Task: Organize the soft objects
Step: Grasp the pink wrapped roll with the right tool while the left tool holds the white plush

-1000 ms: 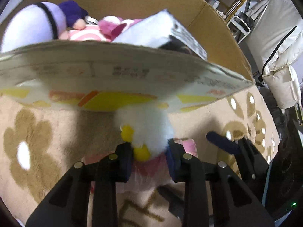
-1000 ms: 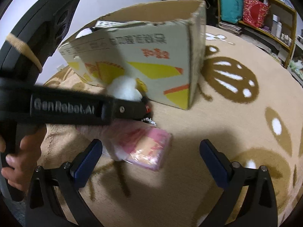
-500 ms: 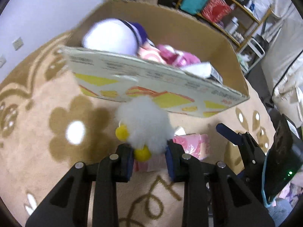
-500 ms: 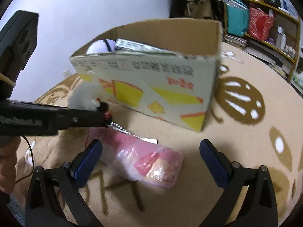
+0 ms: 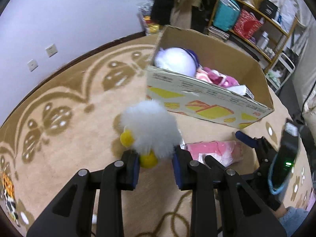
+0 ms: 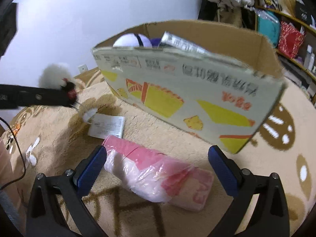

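Note:
My left gripper (image 5: pixel 156 161) is shut on a fluffy white plush toy (image 5: pixel 150 126) with yellow feet, held in the air left of an open cardboard box (image 5: pixel 207 106). The toy (image 6: pixel 54 75) also shows in the right wrist view, with its paper tag (image 6: pixel 107 127) hanging to the carpet. The box (image 6: pixel 197 98) holds a white and purple plush (image 5: pixel 174 60), pink soft things (image 5: pixel 217 78) and a silver pack (image 6: pixel 183 43). My right gripper (image 6: pixel 158 164) is open, its jaws on either side of a pink plastic-wrapped pack (image 6: pixel 156 173) lying on the carpet.
A tan carpet (image 5: pixel 69 108) with brown butterfly patterns covers the floor. Shelves (image 5: pixel 256 19) with bags and boxes stand behind the cardboard box. A wall (image 5: pixel 59 19) with sockets is at the left. A thin black cable (image 6: pixel 19 158) runs at the left.
My left gripper has lifted the white plush up and back from the box front, so the box now looks farther and lower. My right gripper has moved closer to the pink pack.

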`<state>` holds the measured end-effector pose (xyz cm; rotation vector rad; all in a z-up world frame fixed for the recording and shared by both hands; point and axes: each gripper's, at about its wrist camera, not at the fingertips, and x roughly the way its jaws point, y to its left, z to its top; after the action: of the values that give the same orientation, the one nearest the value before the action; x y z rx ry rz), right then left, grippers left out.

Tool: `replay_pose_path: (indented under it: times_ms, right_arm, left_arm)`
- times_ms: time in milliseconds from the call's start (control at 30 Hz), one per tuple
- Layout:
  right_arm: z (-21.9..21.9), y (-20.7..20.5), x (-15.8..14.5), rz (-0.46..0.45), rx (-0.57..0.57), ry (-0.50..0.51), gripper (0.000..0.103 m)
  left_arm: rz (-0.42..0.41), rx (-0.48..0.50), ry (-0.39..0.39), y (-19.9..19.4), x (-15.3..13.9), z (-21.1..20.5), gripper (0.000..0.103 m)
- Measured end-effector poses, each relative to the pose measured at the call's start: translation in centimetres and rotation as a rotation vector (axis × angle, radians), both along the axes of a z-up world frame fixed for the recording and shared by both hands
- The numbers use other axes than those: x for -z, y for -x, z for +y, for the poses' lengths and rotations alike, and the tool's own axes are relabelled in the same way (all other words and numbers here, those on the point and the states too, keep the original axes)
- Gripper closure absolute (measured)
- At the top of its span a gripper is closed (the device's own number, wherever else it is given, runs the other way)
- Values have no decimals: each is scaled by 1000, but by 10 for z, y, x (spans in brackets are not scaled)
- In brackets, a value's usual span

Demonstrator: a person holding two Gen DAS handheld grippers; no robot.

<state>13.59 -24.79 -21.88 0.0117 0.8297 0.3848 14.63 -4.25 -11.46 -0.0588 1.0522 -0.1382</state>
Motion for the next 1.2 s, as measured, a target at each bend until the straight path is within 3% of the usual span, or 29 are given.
replay_pose_path:
  times_ms: [100, 200, 400, 500, 567, 600, 733, 933, 1200]
  right_arm:
    - [4, -7, 15, 58, -5, 34, 0]
    - [1, -4, 17, 67, 7, 0, 0]
    - [12, 6, 23, 81, -38, 86, 0]
    - [17, 10, 26, 79, -1, 157, 12]
    - [12, 11, 24, 73, 47, 138, 27]
    - [9, 12, 23, 66, 76, 140, 40]
    - [2, 18, 15, 61, 130, 105, 60]
    - [2, 36, -7, 15, 169, 95, 75]
    - [7, 64, -44, -50, 210, 72, 86]
  left_arm:
    - [6, -3, 25, 6, -8, 7, 76]
    - [0, -3, 36, 12, -11, 13, 76]
    - [-22, -18, -57, 13, -7, 17, 76]
    - [-27, -19, -65, 13, -6, 18, 76]
    - [-17, -15, -42, 11, -5, 20, 76]
    - [-16, -16, -32, 10, -4, 21, 76]
    - [-34, -19, -29, 11, -7, 24, 76]
    - [-62, -37, -39, 16, -13, 28, 76]
    - [-122, -53, -61, 23, -28, 36, 76]
